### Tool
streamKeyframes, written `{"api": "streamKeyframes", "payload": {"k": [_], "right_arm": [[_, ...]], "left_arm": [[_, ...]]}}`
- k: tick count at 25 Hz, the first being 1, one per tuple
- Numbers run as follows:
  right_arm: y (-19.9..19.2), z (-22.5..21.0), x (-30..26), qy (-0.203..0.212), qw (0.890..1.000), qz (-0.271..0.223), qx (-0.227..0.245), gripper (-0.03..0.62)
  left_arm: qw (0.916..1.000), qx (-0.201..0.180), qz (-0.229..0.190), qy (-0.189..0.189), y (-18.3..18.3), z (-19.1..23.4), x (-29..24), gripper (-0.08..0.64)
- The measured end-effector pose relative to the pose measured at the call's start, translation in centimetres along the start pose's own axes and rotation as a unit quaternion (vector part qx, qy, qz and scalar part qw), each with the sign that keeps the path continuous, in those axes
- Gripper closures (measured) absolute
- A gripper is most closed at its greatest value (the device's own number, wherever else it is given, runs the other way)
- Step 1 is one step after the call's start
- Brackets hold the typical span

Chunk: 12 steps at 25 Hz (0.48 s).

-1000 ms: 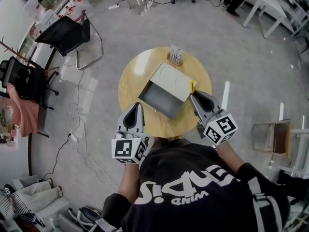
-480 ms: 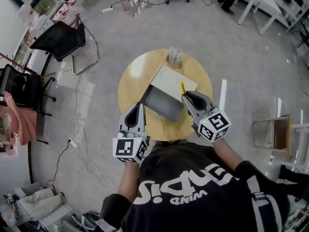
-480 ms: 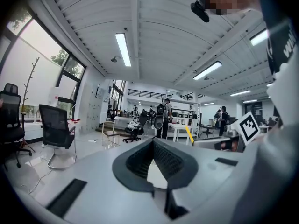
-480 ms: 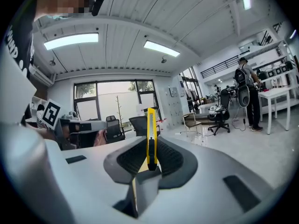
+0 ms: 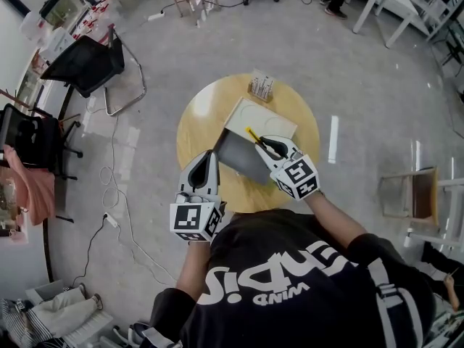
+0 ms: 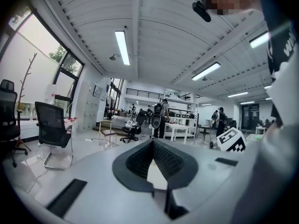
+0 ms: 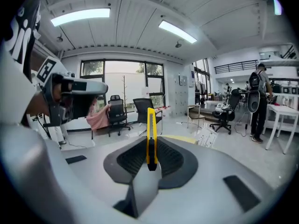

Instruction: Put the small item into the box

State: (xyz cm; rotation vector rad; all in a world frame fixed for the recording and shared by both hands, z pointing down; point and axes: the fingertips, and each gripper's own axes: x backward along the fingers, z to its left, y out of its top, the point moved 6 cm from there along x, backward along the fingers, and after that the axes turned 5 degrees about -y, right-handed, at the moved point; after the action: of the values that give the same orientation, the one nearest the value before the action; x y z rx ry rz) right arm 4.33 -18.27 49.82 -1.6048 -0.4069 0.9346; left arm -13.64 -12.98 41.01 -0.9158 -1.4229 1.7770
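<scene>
On the round yellow wooden worktop (image 5: 196, 125) lay a shallow open box (image 5: 238, 154) with a grey inside, its white lid (image 5: 262, 116) folded back on the far side. The right tool (image 5: 262, 145) hung over the box's far right part. Its jaws were closed onto the black-slider end of a slim yellow utility knife (image 5: 251, 133), and most of the knife's length stood clear of the tips. The left tool (image 5: 202, 169) waited at the worktop's near edge, jaws together with nothing between them.

The main risk, as I judged it, was the release point. The knife's free end reached towards the seam between the grey inside and the lid. Letting go there could drop it onto the lid or leave it straddling the box wall. How high it sat above the box could not be read from the head view, so a drop from too far up might also make it bounce out. The grip took only one end, so a quick swing could twist the knife between the pads.

The knife's (image 7: 151, 134) long axis ran in line with the jaws. It pointed away from the person and towards their left, with the free end leading.
</scene>
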Motion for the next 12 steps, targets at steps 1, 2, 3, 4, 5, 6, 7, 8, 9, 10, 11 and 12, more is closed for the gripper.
{"api": "streamKeyframes", "payload": {"k": [1,2,3,4,5,6,7,8,9,10,11,12], "right_arm": [[-0.6,0.1,-0.6,0.003,1.0,0.012,0.004,0.534],[-1.2,0.2,-1.1,0.006,1.0,0.024,0.008,0.534],[-1.8,0.4,-1.6,0.009,0.999,0.036,0.012,0.534],[-2.5,0.6,-2.2,0.012,0.999,0.047,0.016,0.534],[-3.1,0.9,-2.8,0.015,0.998,0.058,0.021,0.534],[-3.7,1.1,-3.3,0.018,0.997,0.069,0.027,0.534],[-4.3,1.4,-3.8,0.021,0.996,0.08,0.034,0.534],[-4.8,1.6,-4.2,0.024,0.995,0.092,0.041,0.534],[-5.3,1.8,-4.7,0.029,0.993,0.104,0.047,0.534],[-5.9,2.1,-5.1,0.035,0.991,0.114,0.053,0.534],[-6.4,2.3,-5.5,0.04,0.99,0.124,0.059,0.534],[-6.9,2.5,-5.8,0.044,0.988,0.134,0.064,0.534]], "left_arm": [[1.0,0.0,0.0,-0.001,0.0,0.0,-0.1,0.552],[1.0,0.0,0.0,-0.002,0.1,0.1,-0.1,0.552],[1.0,0.0,0.0,-0.002,0.0,0.2,-0.2,0.552],[1.0,0.001,0.0,-0.002,0.0,0.3,-0.2,0.552],[1.0,0.001,0.0,-0.002,-0.1,0.5,-0.2,0.552],[1.0,0.003,0.001,-0.001,-0.2,0.6,-0.2,0.552],[1.0,0.005,0.002,-0.001,-0.3,0.8,-0.2,0.552],[1.0,0.007,0.002,-0.001,-0.3,0.9,-0.2,0.552],[1.0,0.009,0.003,-0.001,-0.4,1.0,-0.3,0.552],[0.9999,0.01,0.004,-0.001,-0.4,1.1,-0.4,0.552],[0.9999,0.012,0.005,-0.001,-0.5,1.1,-0.4,0.552],[0.9999,0.013,0.005,-0.001,-0.5,1.1,-0.5,0.552]]}}
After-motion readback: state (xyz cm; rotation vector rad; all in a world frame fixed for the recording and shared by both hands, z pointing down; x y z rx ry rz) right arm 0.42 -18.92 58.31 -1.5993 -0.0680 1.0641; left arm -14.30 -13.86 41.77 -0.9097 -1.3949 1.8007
